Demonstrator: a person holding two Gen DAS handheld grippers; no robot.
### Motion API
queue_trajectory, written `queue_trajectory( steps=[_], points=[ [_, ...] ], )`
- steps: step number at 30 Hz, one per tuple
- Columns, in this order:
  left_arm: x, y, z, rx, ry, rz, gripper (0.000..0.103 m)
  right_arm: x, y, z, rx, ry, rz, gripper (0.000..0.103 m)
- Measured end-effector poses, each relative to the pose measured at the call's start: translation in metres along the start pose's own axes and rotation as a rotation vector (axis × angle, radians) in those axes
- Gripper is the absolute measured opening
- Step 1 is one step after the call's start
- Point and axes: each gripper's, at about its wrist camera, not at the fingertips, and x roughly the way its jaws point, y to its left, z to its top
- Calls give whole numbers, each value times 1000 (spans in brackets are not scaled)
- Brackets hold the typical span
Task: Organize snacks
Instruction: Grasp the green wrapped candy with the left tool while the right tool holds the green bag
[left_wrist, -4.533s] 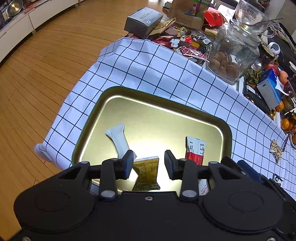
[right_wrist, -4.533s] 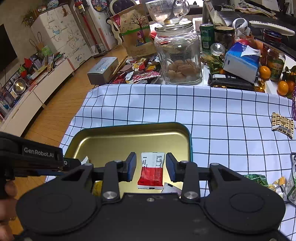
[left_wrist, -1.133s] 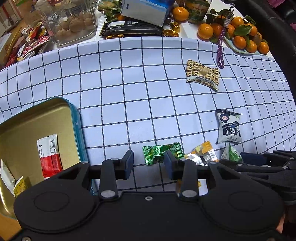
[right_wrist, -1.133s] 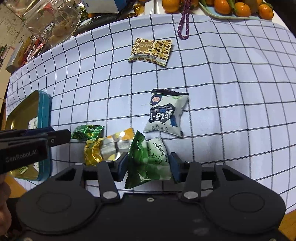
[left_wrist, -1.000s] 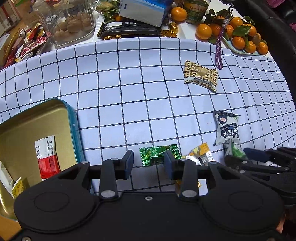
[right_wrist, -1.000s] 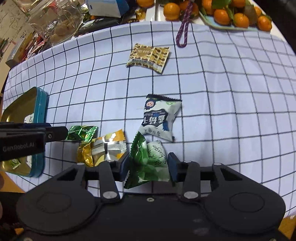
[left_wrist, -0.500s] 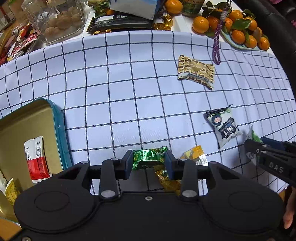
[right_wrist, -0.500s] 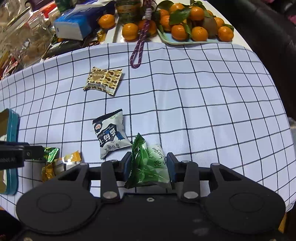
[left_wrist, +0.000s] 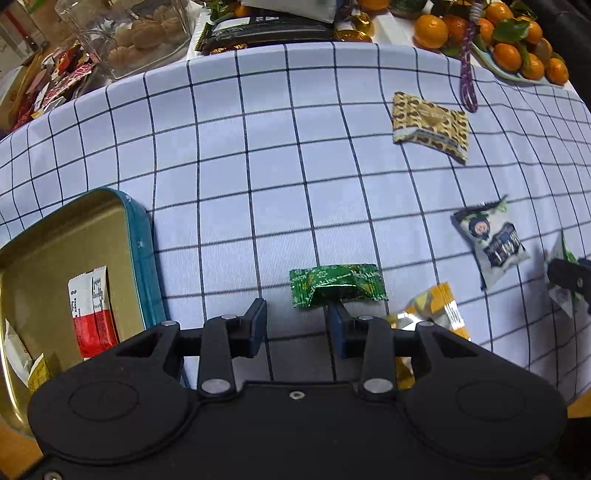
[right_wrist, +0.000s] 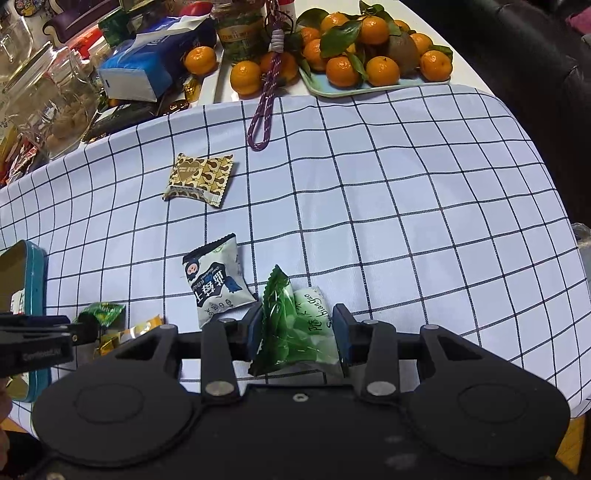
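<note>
Right gripper (right_wrist: 297, 334) is clamping the green packet (right_wrist: 295, 328), low centre. Left gripper (left_wrist: 297, 325) is hanging with jaws apart, right finger touching the green candy (left_wrist: 338, 284). Tin tray (left_wrist: 142, 251) is sitting lower left; oranges (right_wrist: 365, 55) crowding the top.

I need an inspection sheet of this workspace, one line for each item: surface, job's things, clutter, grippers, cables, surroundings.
Surface: checked tablecloth over the table.
Job's things: gold tray with teal rim holds a red-and-white packet; on the cloth lie a green candy, a yellow wrapper, a black-and-white packet and a brown patterned packet.
Clutter: glass jar, blue tissue pack, tangerines on a plate.
Grippers: left gripper open, right jaw touching the green candy; right gripper shut on a green bag.
Cables: purple cord only.
Surroundings: dark seat at right, unclear.
</note>
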Motion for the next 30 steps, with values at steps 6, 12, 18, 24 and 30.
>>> queue_trajectory(
  steps=[6, 12, 18, 24, 30],
  points=[
    [3, -2, 16, -42, -9, -29, 46, -1, -2, 0, 17, -1, 9, 40],
    [3, -5, 29, -80, -12, -59, 46, -3, -4, 1, 27, -4, 21, 40],
    [7, -2, 39, -105, -7, -68, 46, -3, -6, 2, 43, -5, 31, 40],
    [15, -4, 41, -103, -6, -71, 45, -3, -8, 3, 57, -2, 38, 40],
    [14, -10, 40, -77, -19, -75, 44, -2, -15, 5, 108, 13, 69, 40]
  ],
)
